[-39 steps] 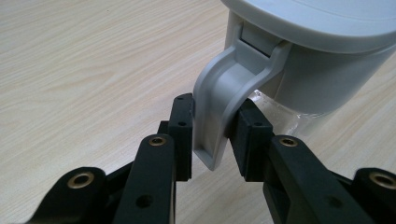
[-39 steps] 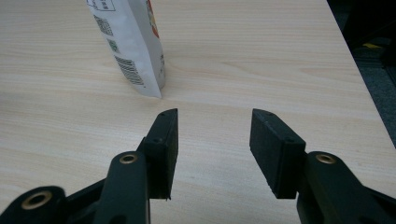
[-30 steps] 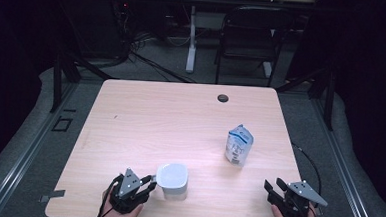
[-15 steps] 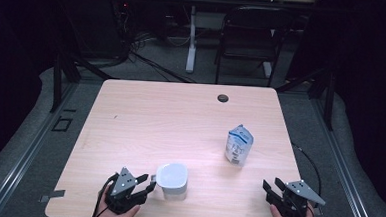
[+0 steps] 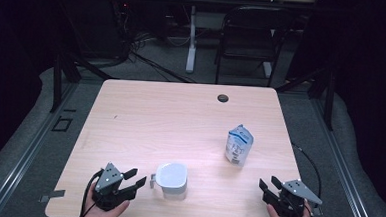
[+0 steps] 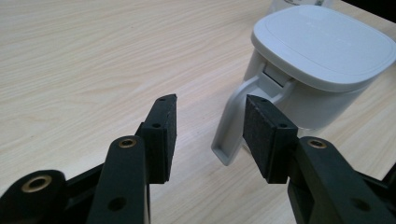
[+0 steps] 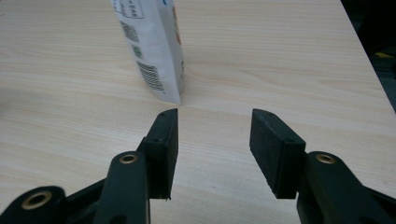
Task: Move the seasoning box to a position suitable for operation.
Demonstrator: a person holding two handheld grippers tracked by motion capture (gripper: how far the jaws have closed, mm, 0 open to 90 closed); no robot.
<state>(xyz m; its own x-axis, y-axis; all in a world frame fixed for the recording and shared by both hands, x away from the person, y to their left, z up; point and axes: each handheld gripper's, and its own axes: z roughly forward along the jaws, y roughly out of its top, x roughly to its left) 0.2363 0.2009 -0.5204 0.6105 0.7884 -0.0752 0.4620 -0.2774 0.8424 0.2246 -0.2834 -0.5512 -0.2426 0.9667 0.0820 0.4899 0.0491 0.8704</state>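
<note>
Waiting tongs: left tongs (image 5: 137, 178) open, handle just before them; right tongs (image 5: 268, 183) open, empty.
Jug (image 5: 171, 180): near front edge of surface (image 5: 170, 117), handle toward left tongs, probably for easy grasp.
Bag (image 5: 239, 145): upright, toward right edge.

A white lidded jug (image 5: 171, 180) is stood upright near the table's front edge; a white-blue pouch (image 5: 239, 145) is stood upright to its right

on your table (image 5: 145, 116), the lidded jug (image 5: 172, 180) sits near you, left of centre; the pouch (image 5: 239, 145) stands farther off to its right, well apart.
</note>
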